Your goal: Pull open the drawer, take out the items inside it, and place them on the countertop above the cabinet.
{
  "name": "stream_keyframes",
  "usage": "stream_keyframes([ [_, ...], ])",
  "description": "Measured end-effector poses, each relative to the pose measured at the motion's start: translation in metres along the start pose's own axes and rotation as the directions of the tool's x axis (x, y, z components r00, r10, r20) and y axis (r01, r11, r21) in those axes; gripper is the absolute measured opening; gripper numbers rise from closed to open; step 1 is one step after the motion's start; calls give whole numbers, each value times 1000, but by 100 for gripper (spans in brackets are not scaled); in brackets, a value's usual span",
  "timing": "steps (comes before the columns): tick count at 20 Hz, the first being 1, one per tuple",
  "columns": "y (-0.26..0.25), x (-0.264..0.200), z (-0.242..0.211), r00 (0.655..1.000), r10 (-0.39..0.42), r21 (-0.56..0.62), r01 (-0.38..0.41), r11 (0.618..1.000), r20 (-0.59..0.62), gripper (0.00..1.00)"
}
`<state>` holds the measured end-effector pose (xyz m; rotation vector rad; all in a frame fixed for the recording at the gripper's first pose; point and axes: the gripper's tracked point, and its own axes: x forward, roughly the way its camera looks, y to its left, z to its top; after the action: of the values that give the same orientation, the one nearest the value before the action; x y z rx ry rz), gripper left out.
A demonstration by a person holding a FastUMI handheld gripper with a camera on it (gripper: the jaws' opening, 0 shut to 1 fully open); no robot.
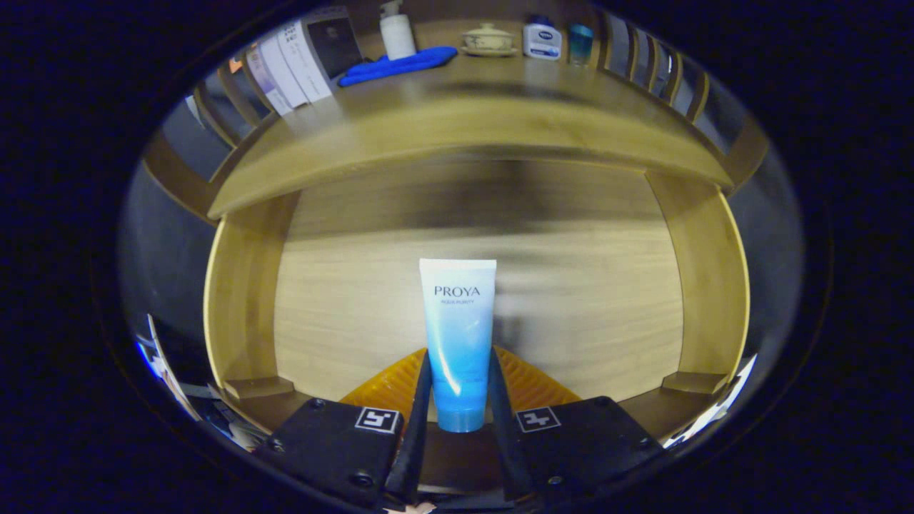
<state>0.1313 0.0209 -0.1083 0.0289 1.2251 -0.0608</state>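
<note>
A blue and white cosmetic tube [458,335] stands cap-down between my two fingers, and my gripper [459,371] is shut on its lower half. Below and beyond it lies the open wooden drawer [243,314], its pale floor bare around the tube. The tube seems to hang a little above that floor. Over the drawer runs the wooden countertop [457,118] of the cabinet, its front edge just beyond the tube's flat top end.
At the back of the countertop stand a white pump bottle [397,30], a blue cloth [400,64], a lidded ceramic cup [488,39], a white jar [542,39] and a blue glass [580,43]. Books [300,61] lean at the left. Wooden rails flank both sides.
</note>
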Motion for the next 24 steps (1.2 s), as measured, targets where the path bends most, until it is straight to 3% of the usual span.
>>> stream_keyframes([
  [14,22,-70,48,990,28,-62,-19,998,140,46],
  [24,16,-61,126,986,-15,0,15,1000,169,46],
])
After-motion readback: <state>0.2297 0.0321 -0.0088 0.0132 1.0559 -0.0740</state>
